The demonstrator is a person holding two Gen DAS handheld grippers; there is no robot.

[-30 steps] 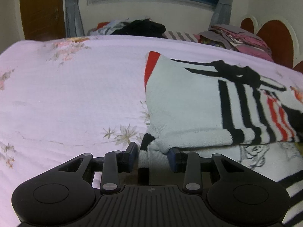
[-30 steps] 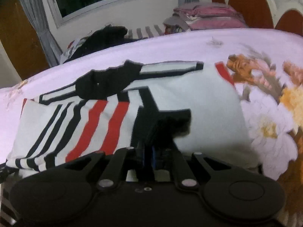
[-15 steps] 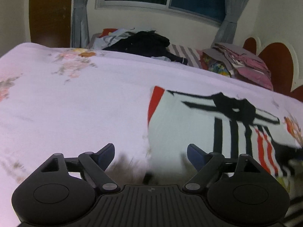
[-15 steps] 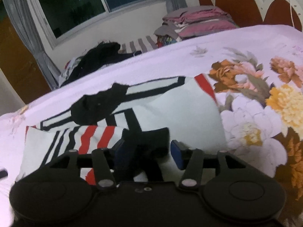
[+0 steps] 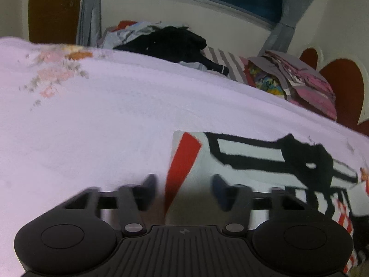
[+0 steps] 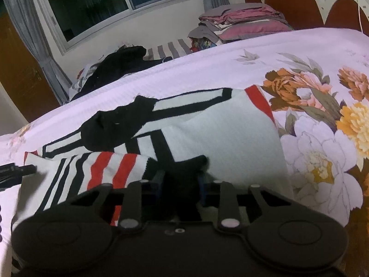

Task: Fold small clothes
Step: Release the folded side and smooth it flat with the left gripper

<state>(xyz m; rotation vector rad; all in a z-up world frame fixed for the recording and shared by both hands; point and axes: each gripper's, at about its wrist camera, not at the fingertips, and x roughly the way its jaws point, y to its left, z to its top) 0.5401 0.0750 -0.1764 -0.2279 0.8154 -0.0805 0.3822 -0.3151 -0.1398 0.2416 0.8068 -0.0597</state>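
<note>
Dim indoor light with a purple cast; the window is dark. My fingers look motion-blurred. Fisheye edges bend.

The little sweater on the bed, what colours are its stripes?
The sweater is white with black and red stripes, clearest in the right wrist view.

Floral bedsheet, dark window, folded linens, wooden door

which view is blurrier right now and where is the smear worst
Left wrist view: blurrier, the open left tongs and the near edge of the white knit sweater with black and red stripes smear most. Right wrist view: sharper; the right tongs read mostly as dark shadow around black fabric.
</note>
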